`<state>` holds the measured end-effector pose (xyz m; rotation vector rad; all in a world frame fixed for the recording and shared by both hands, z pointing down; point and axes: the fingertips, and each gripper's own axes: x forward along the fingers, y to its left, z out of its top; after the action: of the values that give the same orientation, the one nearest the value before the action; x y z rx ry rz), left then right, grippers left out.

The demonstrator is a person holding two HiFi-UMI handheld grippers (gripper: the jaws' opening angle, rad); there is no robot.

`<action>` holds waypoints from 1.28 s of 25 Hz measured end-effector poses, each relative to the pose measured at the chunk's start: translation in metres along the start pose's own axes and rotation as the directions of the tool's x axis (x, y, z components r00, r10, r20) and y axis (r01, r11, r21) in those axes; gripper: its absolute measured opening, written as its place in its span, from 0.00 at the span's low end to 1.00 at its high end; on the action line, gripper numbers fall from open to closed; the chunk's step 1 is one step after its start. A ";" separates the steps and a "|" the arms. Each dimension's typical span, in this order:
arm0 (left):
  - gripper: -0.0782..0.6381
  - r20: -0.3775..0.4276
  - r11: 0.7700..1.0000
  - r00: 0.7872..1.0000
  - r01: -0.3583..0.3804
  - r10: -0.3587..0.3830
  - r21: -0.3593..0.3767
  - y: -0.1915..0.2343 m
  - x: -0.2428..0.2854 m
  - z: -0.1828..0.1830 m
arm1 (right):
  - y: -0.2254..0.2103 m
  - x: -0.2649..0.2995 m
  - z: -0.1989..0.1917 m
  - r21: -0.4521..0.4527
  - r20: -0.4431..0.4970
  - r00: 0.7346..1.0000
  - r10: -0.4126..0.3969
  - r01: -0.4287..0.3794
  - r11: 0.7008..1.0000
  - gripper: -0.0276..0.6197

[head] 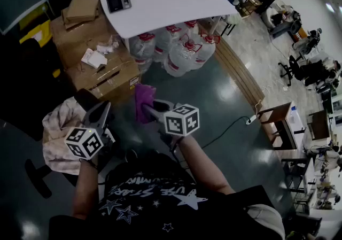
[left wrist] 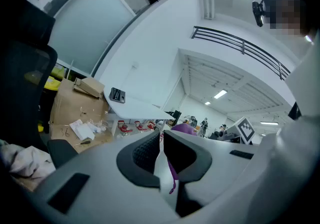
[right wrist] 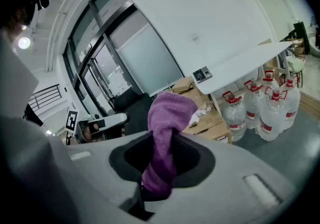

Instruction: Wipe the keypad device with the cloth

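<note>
1. Keypad device [head: 118, 1] lies flat near the left end of the white worktop [head: 176, 4]. It is well apart from both grippers, so wiping has evidently not begun.
2. Left gripper [left wrist: 160, 140]: jaws drawn together to a slit, with nothing between them. It is free to steady the device, which appears loose enough to slide under a wipe.
3. Cardboard boxes [head: 101, 76] crowd the floor to the left of the worktop and below it. Approach from that side is obstructed.
4. Cloth [right wrist: 167, 118], purple, is clenched in the right gripper [right wrist: 162, 152], with a folded bunch standing above the jaws. Recommendation: lead with that bunch, keep the jaw tips off the keys and stroke away from the near worktop edge.
5. Water bottles [head: 179, 52] stand packed under the worktop's front edge. They keep the feet back, so a leaning reach is likely.
6. Floor [head: 224, 121] to the right is open, apart from a cable [head: 230, 126].
</note>
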<state>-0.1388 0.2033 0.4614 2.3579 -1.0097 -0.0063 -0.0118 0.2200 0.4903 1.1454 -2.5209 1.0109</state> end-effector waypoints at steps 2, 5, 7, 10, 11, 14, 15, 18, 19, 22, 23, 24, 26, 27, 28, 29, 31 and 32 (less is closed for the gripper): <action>0.15 0.013 1.000 1.000 0.001 -0.001 -0.008 0.002 -0.004 0.001 | 0.004 0.003 -0.003 -0.003 -0.008 1.000 0.001 -0.001 1.000 0.19; 0.15 0.026 1.000 1.000 0.002 -0.002 -0.004 0.004 -0.013 0.003 | 0.011 0.007 -0.009 -0.008 -0.024 1.000 0.001 -0.002 1.000 0.19; 0.15 0.029 1.000 1.000 0.000 0.000 0.003 0.006 -0.018 0.003 | 0.015 0.009 -0.014 -0.014 -0.032 0.999 -0.002 0.001 1.000 0.19; 0.15 0.031 1.000 1.000 0.003 -0.003 0.000 0.010 -0.025 0.002 | 0.020 0.013 -0.018 -0.017 -0.045 0.999 -0.003 0.003 1.000 0.19; 0.15 0.032 1.000 0.999 0.004 -0.004 -0.003 0.011 -0.028 0.002 | 0.022 0.014 -0.020 -0.018 -0.050 0.999 -0.003 0.002 1.000 0.19; 0.15 0.033 1.000 0.999 0.009 -0.009 -0.014 0.015 -0.034 0.001 | 0.029 0.017 -0.022 -0.028 -0.060 0.998 -0.012 0.010 1.000 0.19; 0.15 0.032 1.000 0.999 0.012 -0.011 -0.017 0.015 -0.036 0.001 | 0.030 0.018 -0.022 -0.031 -0.059 0.998 -0.016 0.014 0.999 0.19; 0.15 0.025 1.000 0.999 0.025 -0.024 -0.014 0.014 -0.040 -0.001 | 0.034 0.018 -0.024 -0.038 -0.052 0.998 -0.033 0.031 0.999 0.19; 0.15 0.021 1.000 0.999 0.029 -0.029 -0.011 0.014 -0.040 -0.002 | 0.034 0.017 -0.025 -0.040 -0.050 0.998 -0.038 0.036 0.999 0.19; 0.15 0.018 0.999 0.999 0.041 -0.041 -0.012 0.013 -0.042 -0.006 | 0.034 0.012 -0.031 -0.037 -0.049 0.997 -0.056 0.054 0.998 0.19; 0.15 0.023 0.999 0.999 0.048 -0.048 -0.015 0.013 -0.043 -0.006 | 0.032 0.010 -0.032 -0.035 -0.046 0.997 -0.061 0.059 0.998 0.19; 0.15 0.030 0.998 0.998 0.056 -0.056 -0.017 0.012 -0.043 -0.006 | 0.030 0.008 -0.032 -0.031 -0.041 0.997 -0.065 0.064 0.997 0.19; 0.15 0.037 0.998 0.997 0.064 -0.063 -0.019 0.013 -0.042 -0.004 | 0.025 0.005 -0.029 -0.018 -0.028 0.997 -0.070 0.070 0.997 0.19; 0.15 0.036 0.998 0.998 0.060 -0.059 -0.021 0.014 -0.041 -0.004 | 0.022 0.003 -0.027 -0.011 -0.021 0.997 -0.071 0.071 0.997 0.19; 0.15 0.032 0.998 0.998 0.052 -0.051 -0.023 0.016 -0.039 -0.004 | 0.019 0.003 -0.025 -0.005 -0.014 0.997 -0.071 0.071 0.997 0.19; 0.15 0.028 0.999 0.999 0.042 -0.041 -0.025 0.018 -0.036 -0.004 | 0.016 0.002 -0.024 -0.001 -0.010 0.998 -0.068 0.068 0.998 0.19; 0.15 0.019 0.999 1.000 0.020 -0.019 -0.026 0.022 -0.031 -0.005 | 0.010 0.004 -0.021 0.002 -0.009 0.998 -0.057 0.057 0.998 0.19; 0.15 0.017 1.000 1.000 0.010 -0.010 -0.025 0.024 -0.027 -0.004 | 0.007 0.005 -0.019 0.003 -0.011 0.999 -0.053 0.053 0.999 0.19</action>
<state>-0.1730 0.2104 0.4710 2.3437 -1.0000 -0.0426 -0.0220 0.2324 0.5035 1.1969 -2.4677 1.0060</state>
